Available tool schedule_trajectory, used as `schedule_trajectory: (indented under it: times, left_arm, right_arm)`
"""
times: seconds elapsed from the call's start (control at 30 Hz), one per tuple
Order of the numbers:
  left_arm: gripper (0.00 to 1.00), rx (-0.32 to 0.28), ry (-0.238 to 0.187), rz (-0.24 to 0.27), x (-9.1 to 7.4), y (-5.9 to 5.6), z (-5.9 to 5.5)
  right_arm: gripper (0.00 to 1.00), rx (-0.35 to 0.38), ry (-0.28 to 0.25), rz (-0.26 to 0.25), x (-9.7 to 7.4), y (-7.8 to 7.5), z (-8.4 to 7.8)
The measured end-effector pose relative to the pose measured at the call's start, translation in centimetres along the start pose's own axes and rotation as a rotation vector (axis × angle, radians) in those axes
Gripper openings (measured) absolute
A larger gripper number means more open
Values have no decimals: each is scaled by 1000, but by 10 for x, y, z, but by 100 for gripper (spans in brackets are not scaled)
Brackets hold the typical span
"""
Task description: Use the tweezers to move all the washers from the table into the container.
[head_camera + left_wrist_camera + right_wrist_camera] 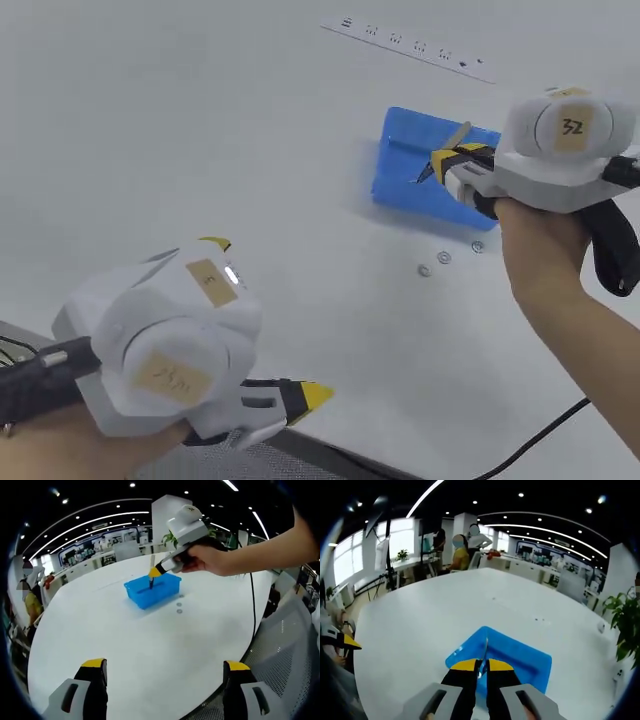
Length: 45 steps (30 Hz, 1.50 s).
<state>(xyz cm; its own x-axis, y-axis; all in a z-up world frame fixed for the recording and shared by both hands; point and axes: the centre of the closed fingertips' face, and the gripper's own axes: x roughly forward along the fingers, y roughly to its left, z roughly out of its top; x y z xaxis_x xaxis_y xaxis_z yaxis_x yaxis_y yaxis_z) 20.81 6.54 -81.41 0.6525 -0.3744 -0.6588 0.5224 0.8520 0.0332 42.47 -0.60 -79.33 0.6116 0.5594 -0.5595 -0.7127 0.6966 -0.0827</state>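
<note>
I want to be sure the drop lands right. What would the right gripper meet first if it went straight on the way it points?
Most likely the floor of the blue container: the right gripper is shut on the tweezers, whose tip leads over it. Height unclear.

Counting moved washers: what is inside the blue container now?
The tweezers reach into the blue container, clamped by the right gripper. The visible floor looks bare; the gripper covers the rest.

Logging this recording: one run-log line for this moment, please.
right gripper: shut on tweezers, tips over blue container | left gripper: open, empty, near table edge | washers: three on table beside container
</note>
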Motion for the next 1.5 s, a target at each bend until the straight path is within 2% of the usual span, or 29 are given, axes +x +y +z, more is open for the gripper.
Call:
schedule_trajectory:
  times: [0.27, 0.37, 0.8, 1.0, 1.23, 1.37, 1.5]
  left_arm:
    - [99, 20, 3, 10, 0, 1, 0]
    - [99, 19, 16, 4, 1, 0, -2]
    - [99, 51, 26, 11, 2, -1, -4]
    - [98, 45, 27, 15, 1, 1, -4]
    - [99, 56, 4, 49, -2, 6, 0]
    - [99, 45, -6, 48, -3, 6, 2]
    - [99, 46, -6, 47, -2, 6, 2]
  right_arm:
    - [2, -8, 25, -6, 12, -3, -8]
    - [2, -6, 32, -2, 14, -2, -11]
    - [3, 5, 39, -11, 11, -2, -13]
    - [2, 1, 23, -17, -2, -1, -9]
    - [2, 12, -38, -16, -28, -1, 8]
    - [2, 15, -71, -8, -44, 2, 17]
    - [3, 1, -77, 6, -59, 9, 14]
